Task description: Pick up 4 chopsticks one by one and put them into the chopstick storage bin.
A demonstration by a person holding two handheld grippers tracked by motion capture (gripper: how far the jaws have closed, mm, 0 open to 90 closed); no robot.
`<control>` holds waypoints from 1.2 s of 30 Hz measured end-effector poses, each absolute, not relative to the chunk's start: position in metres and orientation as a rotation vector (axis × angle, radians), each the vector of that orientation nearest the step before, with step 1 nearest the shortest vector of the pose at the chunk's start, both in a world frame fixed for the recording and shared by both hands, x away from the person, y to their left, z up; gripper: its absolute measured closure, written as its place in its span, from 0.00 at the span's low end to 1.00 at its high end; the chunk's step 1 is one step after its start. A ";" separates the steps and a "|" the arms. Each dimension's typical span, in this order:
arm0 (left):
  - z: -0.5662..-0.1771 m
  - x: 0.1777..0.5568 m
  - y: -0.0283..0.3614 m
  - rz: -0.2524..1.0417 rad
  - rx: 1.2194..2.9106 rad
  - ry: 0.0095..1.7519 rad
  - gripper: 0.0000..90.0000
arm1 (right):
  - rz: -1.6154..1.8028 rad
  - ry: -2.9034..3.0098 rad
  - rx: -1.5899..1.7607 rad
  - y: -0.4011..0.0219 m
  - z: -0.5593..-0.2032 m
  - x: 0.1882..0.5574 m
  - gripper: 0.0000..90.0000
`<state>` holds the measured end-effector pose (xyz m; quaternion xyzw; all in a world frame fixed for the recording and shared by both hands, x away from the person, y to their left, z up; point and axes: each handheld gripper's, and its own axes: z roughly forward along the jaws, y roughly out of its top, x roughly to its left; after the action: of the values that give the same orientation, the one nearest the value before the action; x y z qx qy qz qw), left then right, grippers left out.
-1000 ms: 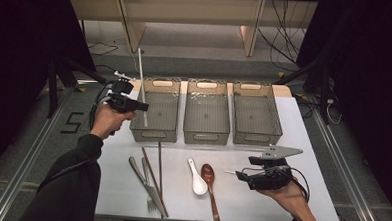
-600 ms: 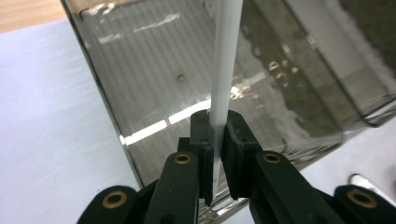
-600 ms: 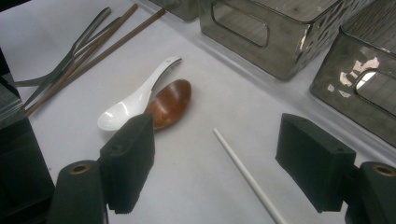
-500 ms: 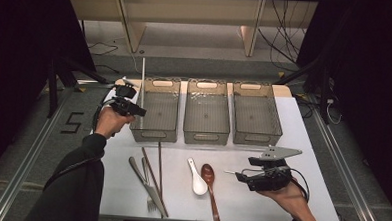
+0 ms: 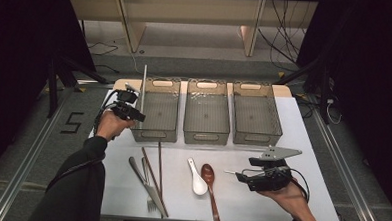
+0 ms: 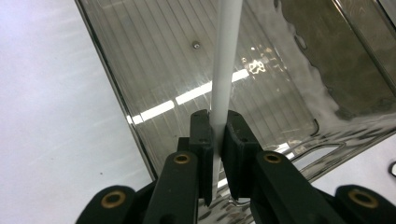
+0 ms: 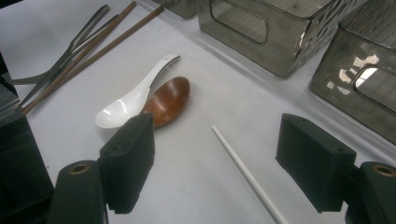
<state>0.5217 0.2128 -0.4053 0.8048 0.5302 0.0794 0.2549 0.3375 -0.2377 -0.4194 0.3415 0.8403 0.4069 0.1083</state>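
Observation:
My left gripper is shut on a thin white stick, held upright at the left edge of the left smoky plastic bin. In the left gripper view the pads pinch the stick above the bin's ribbed floor. My right gripper hovers low over the table at the front right, jaws open. Between its jaws in the right gripper view, a second white stick lies flat on the table, untouched.
Two more bins, middle and right, stand in the row. On the white table lie a white spoon, a brown wooden spoon, brown chopsticks and a metal fork and knife.
My left hand has come down with the white stick, bringing it lower over the left bin. The right gripper has stayed where it was.

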 end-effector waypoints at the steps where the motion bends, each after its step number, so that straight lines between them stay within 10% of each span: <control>1: -0.406 0.522 0.212 0.216 2.182 1.445 0.91 | 1.197 2.471 1.007 -0.238 -0.419 0.337 0.32; 8: -0.409 0.521 0.212 0.200 2.161 1.449 0.88 | 1.195 2.471 1.014 -0.239 -0.419 0.337 0.32; 24: -0.379 0.496 0.212 0.200 2.004 1.384 0.37 | 1.181 2.453 1.016 -0.244 -0.417 0.338 0.32; 36: -0.380 0.430 0.208 0.186 1.902 1.192 0.24 | 1.013 2.502 1.013 -0.260 -0.407 0.349 0.32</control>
<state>0.4302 0.2075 -0.3799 0.7623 0.4778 0.0745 0.4302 0.3485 -0.2598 -0.4072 0.3484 0.8606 0.3484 0.1289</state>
